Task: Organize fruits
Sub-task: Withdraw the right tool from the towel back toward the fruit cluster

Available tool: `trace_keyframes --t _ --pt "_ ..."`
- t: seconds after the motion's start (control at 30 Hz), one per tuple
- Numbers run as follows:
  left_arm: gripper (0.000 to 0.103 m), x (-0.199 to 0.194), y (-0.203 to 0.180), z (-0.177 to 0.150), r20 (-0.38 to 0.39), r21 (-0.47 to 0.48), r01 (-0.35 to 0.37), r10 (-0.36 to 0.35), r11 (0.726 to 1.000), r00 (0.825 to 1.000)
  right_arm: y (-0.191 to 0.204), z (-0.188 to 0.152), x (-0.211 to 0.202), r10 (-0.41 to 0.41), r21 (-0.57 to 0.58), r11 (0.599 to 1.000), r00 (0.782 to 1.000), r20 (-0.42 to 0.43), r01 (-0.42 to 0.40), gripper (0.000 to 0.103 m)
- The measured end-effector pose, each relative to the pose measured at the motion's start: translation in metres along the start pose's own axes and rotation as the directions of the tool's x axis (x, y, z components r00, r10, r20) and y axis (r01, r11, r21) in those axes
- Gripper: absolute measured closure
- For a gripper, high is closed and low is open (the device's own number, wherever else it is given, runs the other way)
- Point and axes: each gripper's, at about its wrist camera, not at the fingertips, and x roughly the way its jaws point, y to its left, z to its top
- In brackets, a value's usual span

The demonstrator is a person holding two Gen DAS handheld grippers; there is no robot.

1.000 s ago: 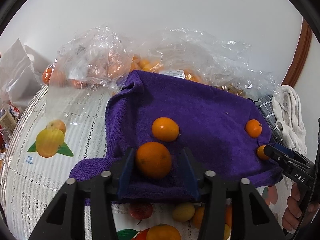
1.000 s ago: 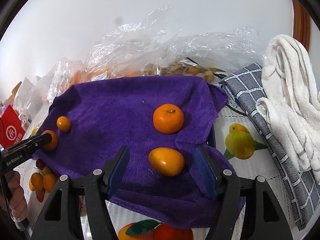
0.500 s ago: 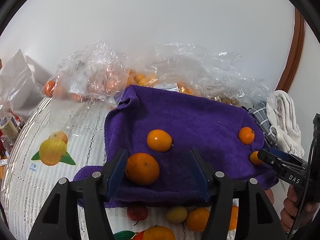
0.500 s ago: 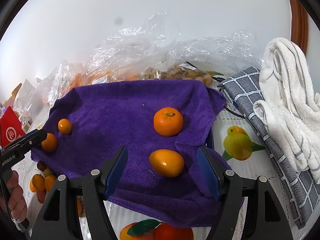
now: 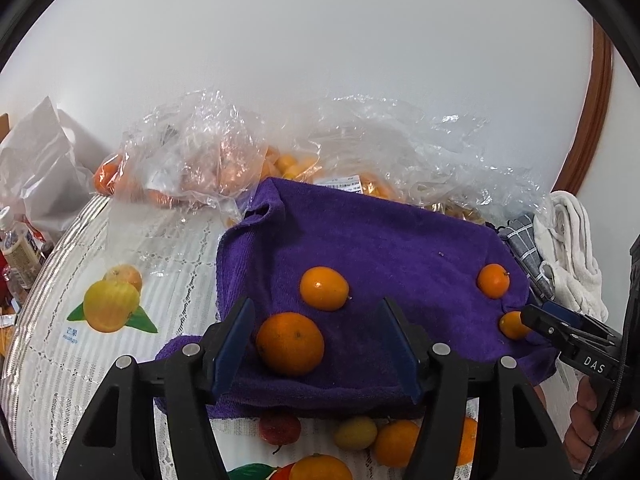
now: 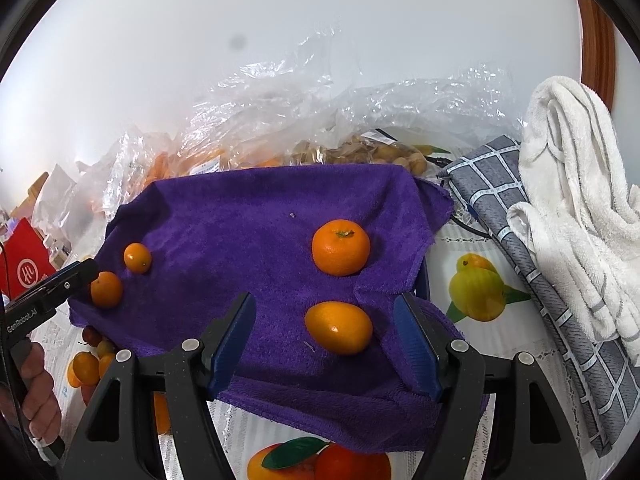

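Firstly, in the left wrist view the left claw [image 5: 318, 342] stands open at lower centre, its blue pads apart; a round orange mandarin [image 5: 290, 343] lies between them on the purple terry towel [image 5: 384, 232], close to the left pad, though contact there cannot be told. An oval orange fruit [image 5: 324, 288] sits just above it. At right, two small oranges [image 5: 493, 281] lie near the towel's edge, the lower one beside the tip of the right claw [image 5: 532, 320]. Clear plastic bags of fruit [image 5: 192, 168] crowd the upper middle

Next, in the right wrist view the right claw [image 6: 326, 338] is open too, the oval fruit [image 6: 338, 327] between its pads, touching neither. A stemmed mandarin [image 6: 341, 252] rests above. White towels [image 6: 576, 208] fill the right, on the counter's fruit-printed cloth [image 6: 476, 292]
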Motion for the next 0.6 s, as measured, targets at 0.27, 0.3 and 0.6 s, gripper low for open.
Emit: trace_keyframes --t 0.27,0.3,0.6 --pt "0.041 -0.025 -0.008 0.009 0.068 0.02 0.017 -0.019 1.0 0.997 0.011 0.011 -0.023 0.005 -0.016 1.0 0.998 0.058 -0.004 0.032" --pt "0.041 -0.029 -0.009 0.012 0.077 0.031 0.013 -0.015 0.999 0.997 0.013 0.012 -0.027 0.008 -0.013 1.0 0.998 0.057 -0.008 0.032" --pt "0.041 -0.064 -0.001 0.005 0.063 0.072 -0.031 0.027 0.997 0.998 0.036 -0.002 -0.056 -0.033 -0.08 0.996 0.998 0.045 0.037 0.032"
